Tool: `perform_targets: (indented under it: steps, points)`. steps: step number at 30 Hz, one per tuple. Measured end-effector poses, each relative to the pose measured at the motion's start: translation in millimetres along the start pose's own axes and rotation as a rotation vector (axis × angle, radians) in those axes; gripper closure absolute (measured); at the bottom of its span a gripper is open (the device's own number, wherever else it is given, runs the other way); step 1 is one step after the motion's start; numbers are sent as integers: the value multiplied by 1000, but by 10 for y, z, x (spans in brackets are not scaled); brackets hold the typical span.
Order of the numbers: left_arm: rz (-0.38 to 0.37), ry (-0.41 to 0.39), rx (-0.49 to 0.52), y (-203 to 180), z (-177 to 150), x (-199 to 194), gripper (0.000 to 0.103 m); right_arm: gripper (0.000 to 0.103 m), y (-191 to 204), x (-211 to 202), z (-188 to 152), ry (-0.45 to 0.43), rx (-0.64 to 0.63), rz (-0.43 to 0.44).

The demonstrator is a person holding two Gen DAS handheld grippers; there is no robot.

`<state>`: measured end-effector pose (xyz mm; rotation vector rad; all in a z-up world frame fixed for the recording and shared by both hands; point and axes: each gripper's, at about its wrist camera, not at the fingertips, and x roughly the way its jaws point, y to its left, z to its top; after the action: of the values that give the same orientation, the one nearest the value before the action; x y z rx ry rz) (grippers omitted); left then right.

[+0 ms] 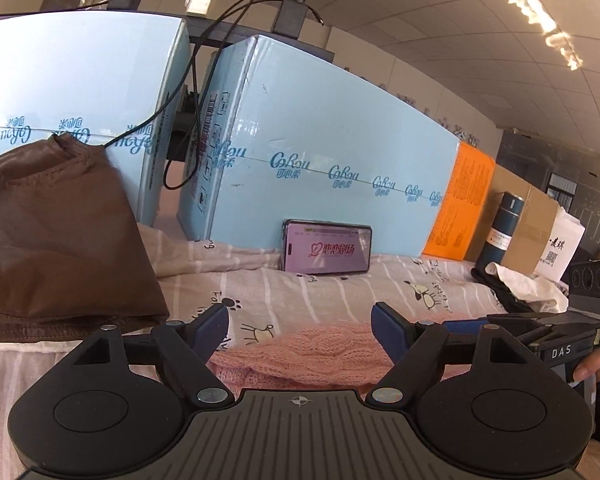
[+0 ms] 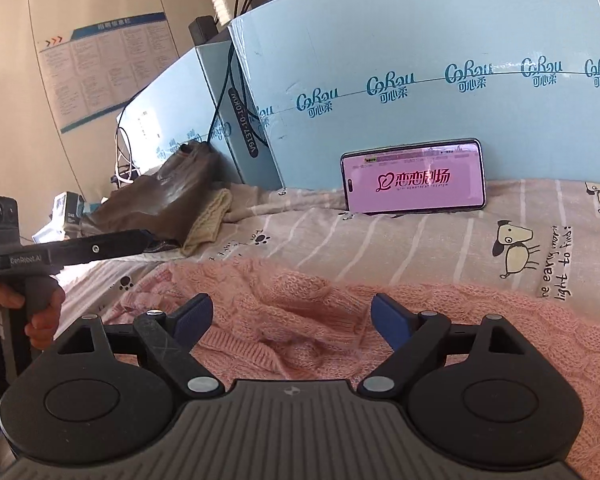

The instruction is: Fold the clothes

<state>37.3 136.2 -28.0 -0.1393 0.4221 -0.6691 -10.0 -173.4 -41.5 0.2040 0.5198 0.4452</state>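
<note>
A pink cable-knit sweater (image 2: 380, 320) lay rumpled on a striped sheet (image 2: 380, 236) printed with cartoon dogs and paw marks, spread across the near part of the surface. The right gripper (image 2: 292, 318) hovered directly over the sweater, its blue-padded jaws spread wide apart and holding nothing. The left gripper (image 1: 300, 322) sat above the sweater's far edge, its jaws likewise parted and empty; whether either touched the knit could not be told.

Beyond the sweater, a phone (image 2: 414, 176) with a lit pink screen stood on its long edge, leaning against a pale blue carton (image 2: 440, 40). A second blue carton (image 1: 80, 80) stood further from the sweater on the left gripper's side, with black cables (image 1: 196, 80) hanging between the two. A brown garment (image 1: 56, 232) was heaped in front of that second carton, with a cream knit piece (image 2: 210, 216) lying against it. To the far side of the phone, an orange box (image 1: 460, 208), a dark blue flask (image 1: 500, 228) and a brown cardboard box (image 1: 528, 228) stood in a row.
</note>
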Motion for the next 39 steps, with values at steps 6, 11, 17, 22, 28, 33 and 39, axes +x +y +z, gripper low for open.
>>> perform_targets:
  steps: [6, 11, 17, 22, 28, 33, 39]
  points:
    - [-17, 14, 5, -33, -35, 27, 22, 76, 99, 27, -46, 10, -90, 68]
    - [-14, 12, -4, -22, -44, 20, 22, 78, 107, -297, 47, -42, 56, 175]
    - [32, 49, 15, -29, -77, 93, 22, 57, -90, -289, 2, 88, 298, 103]
    - [95, 93, 50, -44, -116, 182, 22, 47, -50, -267, -44, 86, 248, 25]
    - [123, 123, 72, -40, -148, 240, 22, 44, 144, -256, -108, 68, 88, 10]
    - [115, 122, 71, -39, -149, 234, 22, 29, 336, -314, -166, 63, -64, 68]
    - [109, 122, 74, -48, -153, 234, 22, 27, 459, -433, -176, 40, -143, 146]
